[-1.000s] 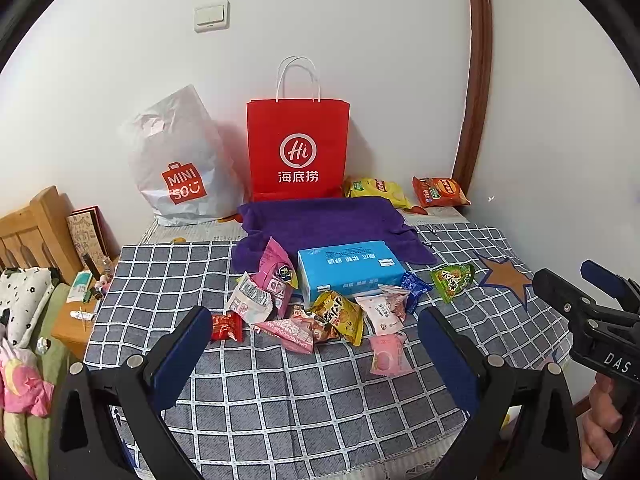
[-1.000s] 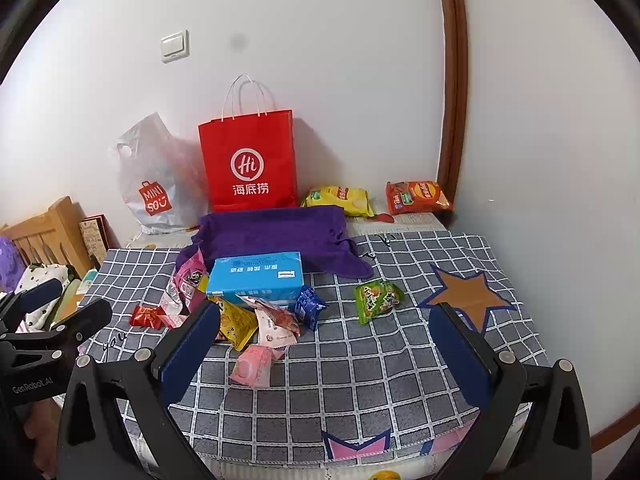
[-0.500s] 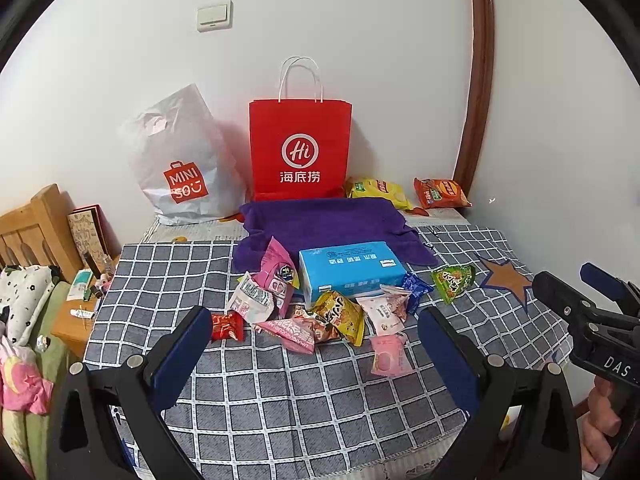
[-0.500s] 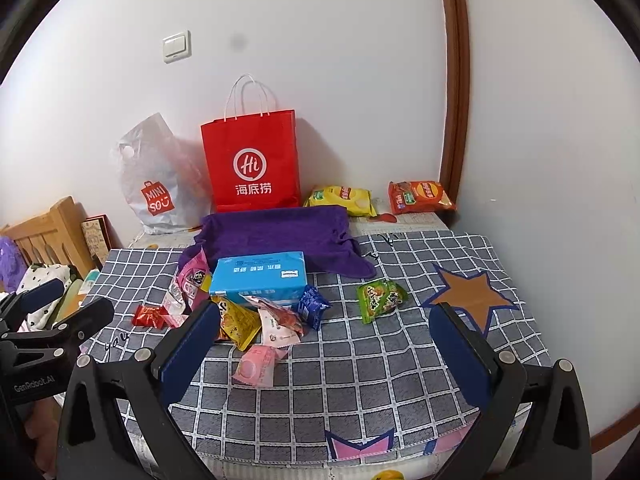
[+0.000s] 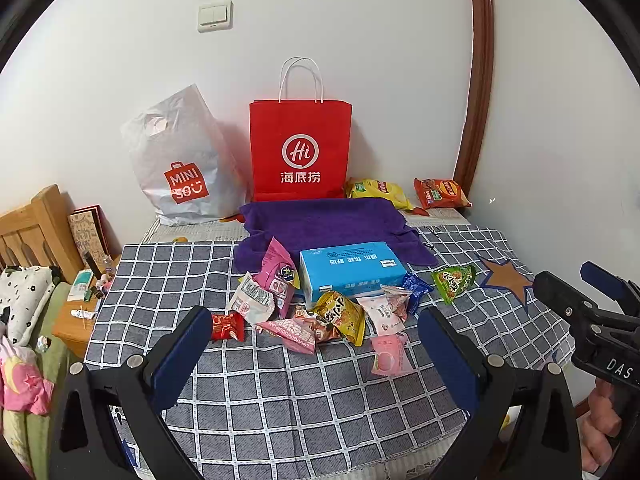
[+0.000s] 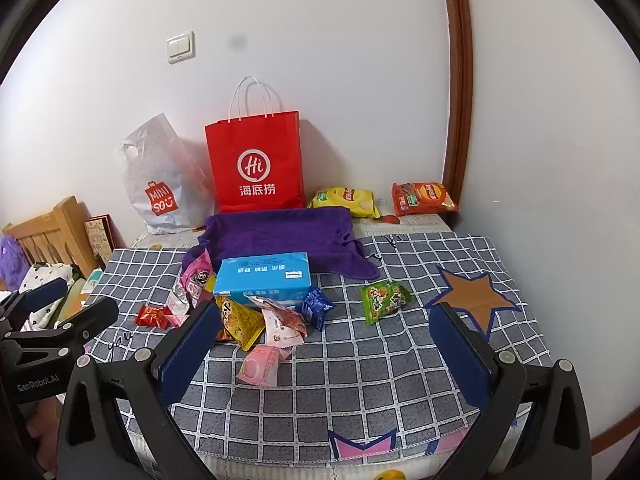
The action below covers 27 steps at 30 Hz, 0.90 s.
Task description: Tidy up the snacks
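Several small snack packets lie in a heap on the checked cloth (image 5: 280, 392) in front of a blue box (image 5: 352, 270), also in the right wrist view (image 6: 262, 278). Among them are a pink packet (image 5: 386, 354), a yellow one (image 5: 342, 314), a red one (image 5: 226, 326) and a green one (image 5: 454, 280) lying apart to the right. A red paper bag (image 5: 300, 148) stands upright at the wall behind a purple towel (image 5: 320, 226). My left gripper (image 5: 316, 354) and my right gripper (image 6: 324, 348) are both open and empty, held above the table's near edge.
A grey plastic bag (image 5: 180, 164) stands left of the red bag. A yellow chip bag (image 5: 378, 192) and an orange chip bag (image 5: 440, 192) lie at the back right by the wall. A wooden bed frame (image 5: 36, 228) and bedding are at the left.
Both views have shifted only slightly; nothing on the table has moved and both grippers remain open.
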Each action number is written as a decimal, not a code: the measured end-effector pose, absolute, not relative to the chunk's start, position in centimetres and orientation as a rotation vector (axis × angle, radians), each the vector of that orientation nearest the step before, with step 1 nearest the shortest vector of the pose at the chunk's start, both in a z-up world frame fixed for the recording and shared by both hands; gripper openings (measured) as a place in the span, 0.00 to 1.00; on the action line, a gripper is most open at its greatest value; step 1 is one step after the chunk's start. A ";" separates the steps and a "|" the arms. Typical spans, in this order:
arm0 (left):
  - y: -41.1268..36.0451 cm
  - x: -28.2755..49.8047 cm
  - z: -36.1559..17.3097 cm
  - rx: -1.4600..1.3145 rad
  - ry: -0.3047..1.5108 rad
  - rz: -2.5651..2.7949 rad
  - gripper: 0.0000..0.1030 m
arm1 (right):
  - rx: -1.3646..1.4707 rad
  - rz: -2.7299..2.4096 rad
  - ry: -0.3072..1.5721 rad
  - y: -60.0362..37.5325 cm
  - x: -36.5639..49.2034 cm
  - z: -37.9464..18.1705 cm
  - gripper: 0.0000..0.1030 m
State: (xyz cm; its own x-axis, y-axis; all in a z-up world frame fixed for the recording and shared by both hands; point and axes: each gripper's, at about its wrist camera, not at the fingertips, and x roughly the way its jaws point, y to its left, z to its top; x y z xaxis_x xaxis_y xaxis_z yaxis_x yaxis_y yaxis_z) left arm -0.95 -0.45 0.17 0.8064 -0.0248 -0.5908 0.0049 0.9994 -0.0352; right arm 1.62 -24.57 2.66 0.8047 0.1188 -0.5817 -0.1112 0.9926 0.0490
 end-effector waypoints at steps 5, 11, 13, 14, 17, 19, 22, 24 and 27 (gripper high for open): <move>-0.5 -1.0 0.2 -0.033 0.632 -0.016 1.00 | 0.012 0.121 0.623 -24.6 1.6 2.8 0.99; -0.4 -1.0 0.3 -0.031 0.629 -0.014 1.00 | 0.005 0.118 0.628 -24.6 1.7 2.8 0.99; -0.4 -1.0 0.4 -0.031 0.628 -0.013 1.00 | 0.005 0.120 0.626 -24.5 1.7 2.9 0.99; -0.3 -1.0 0.4 -0.031 0.628 -0.012 1.00 | 0.004 0.121 0.627 -24.5 1.7 2.9 0.99; -0.4 -1.0 0.4 -0.031 0.628 -0.011 1.00 | 0.004 0.120 0.625 -24.4 1.8 2.9 0.99; -0.4 -1.0 0.4 -0.030 0.628 -0.012 1.00 | 0.004 0.123 0.624 -24.3 1.7 2.9 0.99; -0.4 -1.0 0.4 -0.031 0.627 -0.012 1.00 | -0.002 0.123 0.622 -24.2 1.7 2.9 0.99; -0.4 -1.1 0.4 -0.031 0.626 -0.011 1.00 | -0.002 0.124 0.622 -24.1 1.7 2.9 0.99; -0.4 -1.0 0.4 -0.031 0.627 -0.011 1.00 | -0.003 0.124 0.622 -24.1 1.7 2.9 0.99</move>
